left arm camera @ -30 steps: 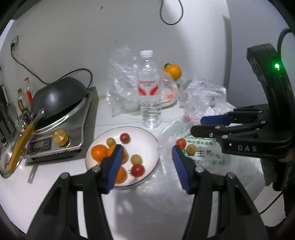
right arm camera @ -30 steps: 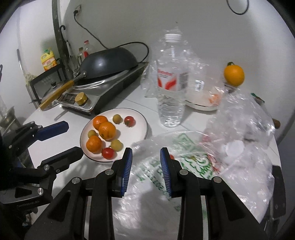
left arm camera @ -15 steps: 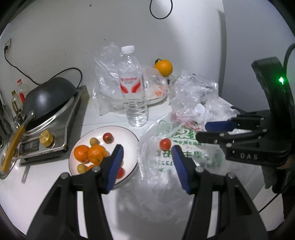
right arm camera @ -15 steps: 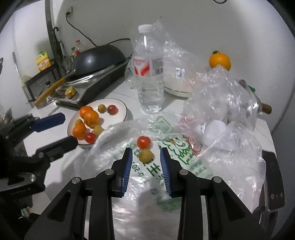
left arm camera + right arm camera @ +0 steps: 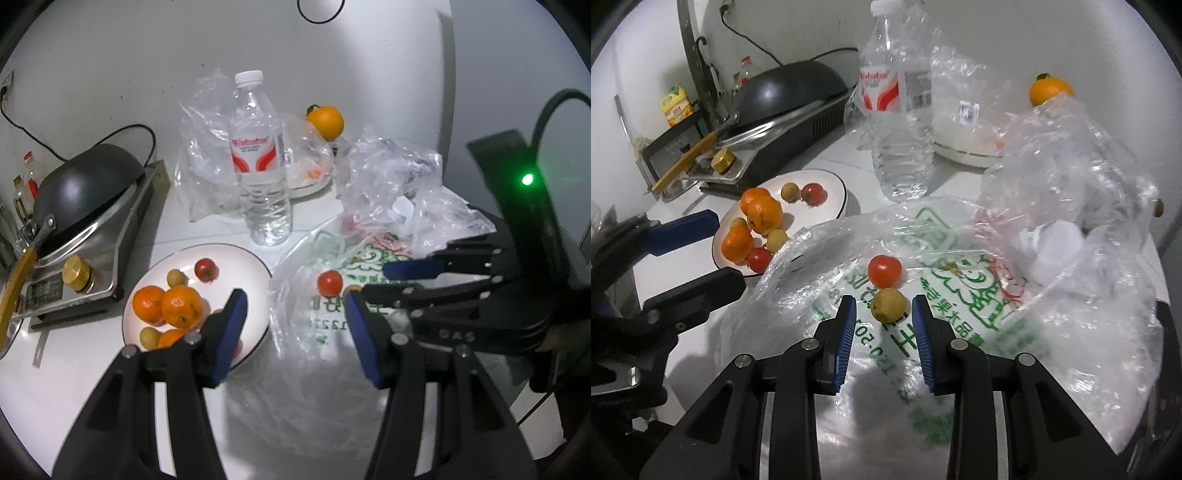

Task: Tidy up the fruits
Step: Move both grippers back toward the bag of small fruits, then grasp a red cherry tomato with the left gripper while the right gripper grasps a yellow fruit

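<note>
Setting: a white countertop (image 5: 834, 155) against a pale wall, cluttered with cooking gear and crumpled plastic.
Right tongs: the black right gripper with blue pads (image 5: 884, 332) stands narrowly parted and holds nothing; a small yellow-green round fruit (image 5: 888, 304) sits at its 12 o'clock, just beyond the pad tips, not touched.
Left tongs: the black left gripper with blue pads (image 5: 291, 332) is about half open and empty, hanging over the bag's near edge with the plate rim just to its 9 o'clock.
Bag: a clear plastic bag printed in green (image 5: 960, 295) lies flat under both tongs; a red cherry tomato (image 5: 884, 271) rests on it just beyond the yellow-green fruit.
Plate: a white round plate with a dark rim (image 5: 831, 181), at 10 o'clock from the right tongs, carries three orange mandarins (image 5: 761, 212), two red tomatoes and several yellow-green fruits.
Farther out: a clear water bottle with a red label (image 5: 899, 110) at 12 o'clock; a lone orange (image 5: 1051, 90) at 1 o'clock by the wall; a dark wok on a steel cooker (image 5: 786, 92) at 10 o'clock.
Progress: most fruit seems gathered on the plate; the two pieces on the bag, perhaps the far orange, remain.
Step in hand: likely picking up the yellow-green fruit.
</note>
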The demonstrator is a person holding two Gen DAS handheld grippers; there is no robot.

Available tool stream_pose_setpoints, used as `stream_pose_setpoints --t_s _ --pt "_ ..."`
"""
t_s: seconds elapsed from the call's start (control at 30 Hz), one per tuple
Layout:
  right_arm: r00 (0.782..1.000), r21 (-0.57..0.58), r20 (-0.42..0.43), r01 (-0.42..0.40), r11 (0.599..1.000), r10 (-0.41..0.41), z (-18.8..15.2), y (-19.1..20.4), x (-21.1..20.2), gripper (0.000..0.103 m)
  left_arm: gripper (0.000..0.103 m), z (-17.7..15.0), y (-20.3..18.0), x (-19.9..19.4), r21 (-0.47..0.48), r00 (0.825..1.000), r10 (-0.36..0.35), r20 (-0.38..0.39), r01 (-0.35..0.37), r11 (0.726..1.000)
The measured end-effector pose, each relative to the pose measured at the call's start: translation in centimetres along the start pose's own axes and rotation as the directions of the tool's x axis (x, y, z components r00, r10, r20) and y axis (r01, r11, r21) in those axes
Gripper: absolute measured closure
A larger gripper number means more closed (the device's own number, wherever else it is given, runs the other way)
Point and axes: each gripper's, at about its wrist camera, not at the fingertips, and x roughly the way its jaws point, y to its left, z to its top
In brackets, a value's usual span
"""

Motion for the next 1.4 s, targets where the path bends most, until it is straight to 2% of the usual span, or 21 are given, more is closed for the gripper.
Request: stream_pose_setpoints --t_s 0.5,0.57,0.93,1.13,1.4 --pt "0.996 -0.023 -0.087 0.002 1.0 -0.004 0.6 -0.1 4.1 0.071 0.047 -0.1 0.1 1.3 0.014 1.0 0.009 -0.005 -0.009 1.0" --pt "0.997 -0.015 -0.08 -0.004 1.0 0.003 0.6 -0.4 4.0 0.076 0.047 0.0 0.0 1.5 0.012 1.0 0.009 -0.009 -0.009 1.0" --pt "1.0 0.006 -0.014 0.003 1.0 -0.003 0.3 -2.8 0.6 0.076 0.047 0.6 -2.3 2.8 0.062 1.0 -0.001 -0.015 0.002 0.998" --pt "0.999 0.047 0.034 0.022 0.999 -0.024 -0.1 -5.0 -1.1 0.076 0.047 1.1 -3.6 4.5 0.109 0.999 0.001 -0.037 0.003 0.994" --pt "0.996 0.092 0.088 -0.004 0.996 -0.004 -0.6 -7.2 -2.7 0.076 0.047 1.8 -5.0 7.9 0.129 0.995 -0.003 -0.099 0.016 0.992"
